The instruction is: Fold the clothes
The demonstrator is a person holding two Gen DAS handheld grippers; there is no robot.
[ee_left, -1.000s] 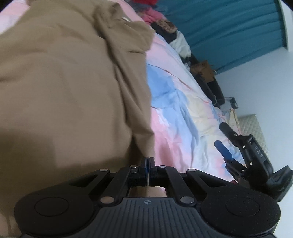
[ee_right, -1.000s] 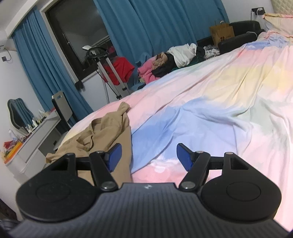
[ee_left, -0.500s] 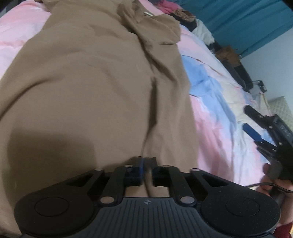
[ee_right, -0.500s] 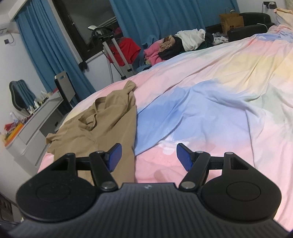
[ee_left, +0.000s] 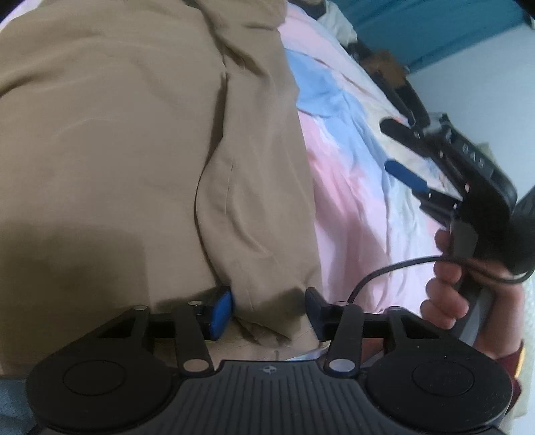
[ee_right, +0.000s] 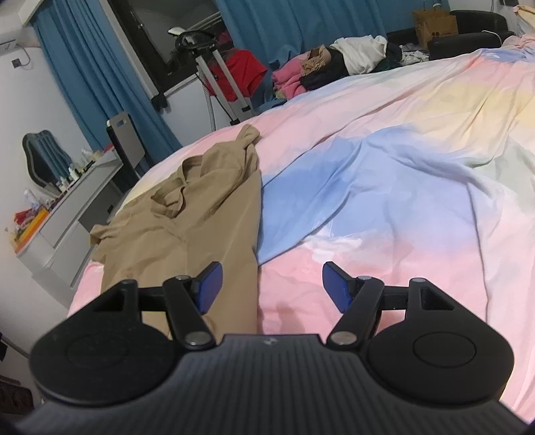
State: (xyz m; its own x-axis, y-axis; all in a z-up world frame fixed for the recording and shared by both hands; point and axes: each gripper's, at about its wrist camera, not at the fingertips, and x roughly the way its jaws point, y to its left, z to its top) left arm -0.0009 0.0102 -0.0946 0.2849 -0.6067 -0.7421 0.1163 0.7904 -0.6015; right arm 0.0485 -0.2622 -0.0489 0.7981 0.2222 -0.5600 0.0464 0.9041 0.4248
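- Since half a second ago the left gripper [ee_left: 269, 309] has parted its jaws, now wide around the near hem fold of the tan garment [ee_left: 133, 140], no longer pinching it.
- Right gripper [ee_right: 270, 284] hovers wide and empty over the bed [ee_right: 384, 187], straddling the garment's right edge.
- Soft, light, limp cloth; likely best pinched at hem corners.

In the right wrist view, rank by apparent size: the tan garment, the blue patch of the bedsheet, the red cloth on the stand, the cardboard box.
1. blue patch
2. tan garment, not far behind
3. red cloth
4. cardboard box

The last two lie far from the camera, so their true sizes are unsure.
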